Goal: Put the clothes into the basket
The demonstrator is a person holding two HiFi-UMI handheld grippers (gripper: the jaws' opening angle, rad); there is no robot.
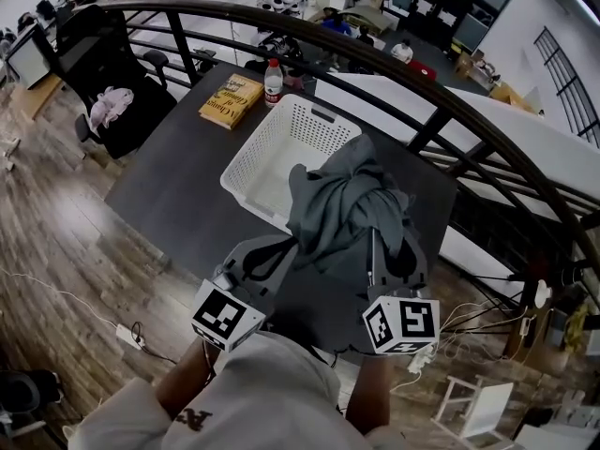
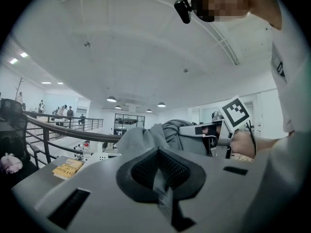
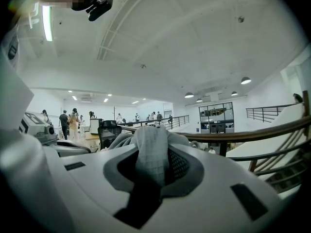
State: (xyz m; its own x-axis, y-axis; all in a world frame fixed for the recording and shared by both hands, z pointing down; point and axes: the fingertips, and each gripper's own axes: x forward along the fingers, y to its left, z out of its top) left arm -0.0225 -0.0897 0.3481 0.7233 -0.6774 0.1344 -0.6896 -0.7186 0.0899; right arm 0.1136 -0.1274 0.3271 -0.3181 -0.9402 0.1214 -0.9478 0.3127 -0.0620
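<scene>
A grey garment (image 1: 347,204) hangs bunched in the air over the near rim of the white perforated basket (image 1: 253,157), which stands on the dark table (image 1: 169,186). My left gripper (image 1: 289,247) is shut on the garment's lower left edge. My right gripper (image 1: 377,244) is shut on its lower right part. In the left gripper view a thin fold of grey cloth (image 2: 146,137) runs between the jaws of the left gripper (image 2: 161,173), and the basket (image 2: 101,156) shows beyond. In the right gripper view a thick fold of the garment (image 3: 151,152) fills the jaws of the right gripper (image 3: 153,166).
A yellow book (image 1: 232,98) and a water bottle (image 1: 273,82) lie on the table behind the basket. A black chair with pink cloth (image 1: 111,107) stands at the left. A dark curved railing (image 1: 450,101) runs behind the table. Cables and a power strip (image 1: 127,334) lie on the floor.
</scene>
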